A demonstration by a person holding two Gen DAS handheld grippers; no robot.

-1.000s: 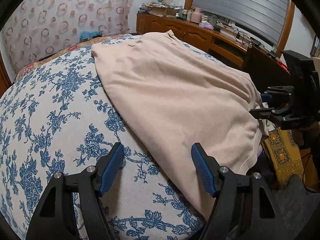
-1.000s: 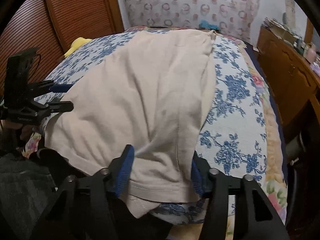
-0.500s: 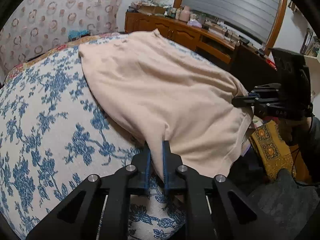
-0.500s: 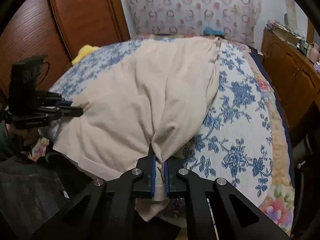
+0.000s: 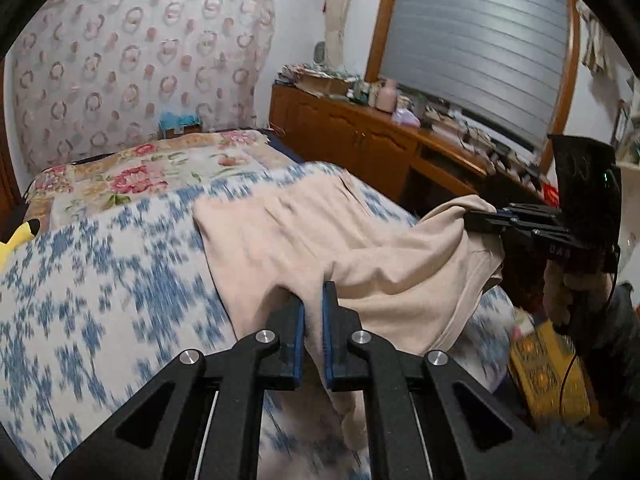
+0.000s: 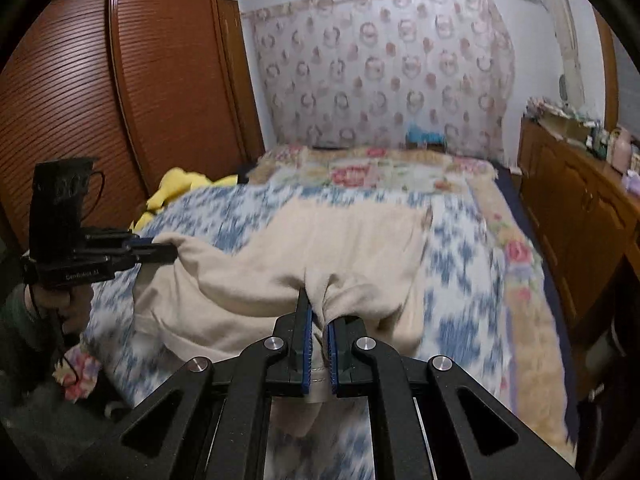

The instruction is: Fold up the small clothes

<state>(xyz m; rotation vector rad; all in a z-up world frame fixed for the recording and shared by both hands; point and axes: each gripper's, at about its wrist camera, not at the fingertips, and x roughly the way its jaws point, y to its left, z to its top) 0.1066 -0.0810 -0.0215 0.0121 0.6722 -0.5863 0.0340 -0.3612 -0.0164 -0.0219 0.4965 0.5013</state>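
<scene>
A beige garment [image 5: 320,236] [image 6: 320,248] lies on the blue-flowered bedspread [image 5: 100,280], its near edge lifted off the bed at both corners. My left gripper [image 5: 313,300] is shut on one near corner of the cloth, which bunches between the blue pads. At the other near corner the right gripper [image 6: 319,312] is shut on the hem, and cloth hangs below its pads. Each gripper shows in the other's view: the right one [image 5: 486,218] at the right, the left one [image 6: 160,252] at the left, both pinching cloth. The far part rests flat.
A wooden dresser [image 5: 360,136] with clutter runs along the right of the bed. A brown slatted wardrobe [image 6: 100,100] stands on the left. A yellow plush toy [image 6: 176,192] lies by the floral quilt [image 6: 400,168]. A hand [image 6: 52,304] holds the left gripper.
Both grippers went from open around the garment's near edge to shut on it. Both then rose, lifting the near edge off the bed and drawing the cloth into folds.
</scene>
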